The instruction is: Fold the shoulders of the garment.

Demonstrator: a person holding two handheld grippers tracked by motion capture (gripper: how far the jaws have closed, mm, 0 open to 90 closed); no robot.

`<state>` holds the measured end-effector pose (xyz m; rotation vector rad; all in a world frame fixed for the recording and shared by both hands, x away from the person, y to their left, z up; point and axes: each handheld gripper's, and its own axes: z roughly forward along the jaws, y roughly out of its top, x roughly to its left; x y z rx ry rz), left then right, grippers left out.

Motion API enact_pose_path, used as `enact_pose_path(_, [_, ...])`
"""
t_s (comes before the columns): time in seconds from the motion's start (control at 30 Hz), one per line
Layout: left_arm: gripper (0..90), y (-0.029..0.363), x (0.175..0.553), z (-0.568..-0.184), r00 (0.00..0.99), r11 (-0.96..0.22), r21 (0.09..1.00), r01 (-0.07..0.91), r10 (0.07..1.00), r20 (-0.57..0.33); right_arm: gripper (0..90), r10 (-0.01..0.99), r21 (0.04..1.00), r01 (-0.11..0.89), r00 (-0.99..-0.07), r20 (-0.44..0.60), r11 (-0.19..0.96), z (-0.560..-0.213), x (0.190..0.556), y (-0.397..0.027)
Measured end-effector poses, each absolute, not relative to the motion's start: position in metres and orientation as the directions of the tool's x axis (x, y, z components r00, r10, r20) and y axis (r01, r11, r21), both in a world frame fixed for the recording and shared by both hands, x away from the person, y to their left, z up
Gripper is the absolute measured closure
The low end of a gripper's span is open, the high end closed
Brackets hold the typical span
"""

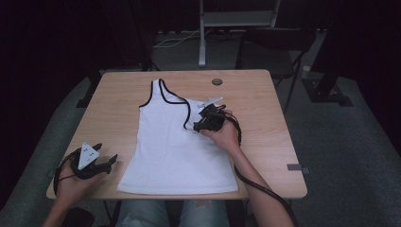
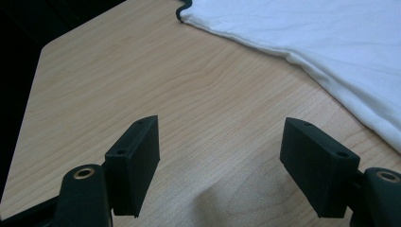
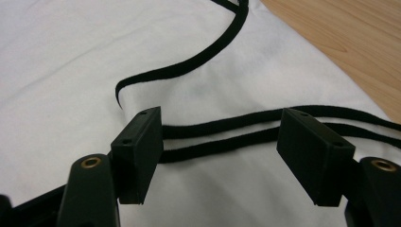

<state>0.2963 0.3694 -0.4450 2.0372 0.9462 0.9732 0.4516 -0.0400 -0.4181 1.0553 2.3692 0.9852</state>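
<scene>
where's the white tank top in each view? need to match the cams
High view: white tank top lies flat mid-table, hem toward the person, right gripper at its folded strap.
Left gripper view: top right corner, apart from the open jaws.
Right gripper view: spreads under the open jaws.
Shared landmark: its black trim.

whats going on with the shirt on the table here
A person at a wooden table is working on a white tank top with black trim, spread flat. Its right shoulder strap lies folded over onto the body. The right gripper sits over that folded strap, jaws open on either side of the doubled trim, not pinching it. The left gripper waits open over bare wood beside the top's lower left edge.
</scene>
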Motion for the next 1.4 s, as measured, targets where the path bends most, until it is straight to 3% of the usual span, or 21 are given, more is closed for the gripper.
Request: enact_pose_path(1.4, [29.3,0.370,0.297,-0.445,0.454,-0.501,0.804,0.320,0.826,0.334,26.0,0.827,0.752,0.537,-0.562,-0.018,0.382,-0.420,0.401,-0.102])
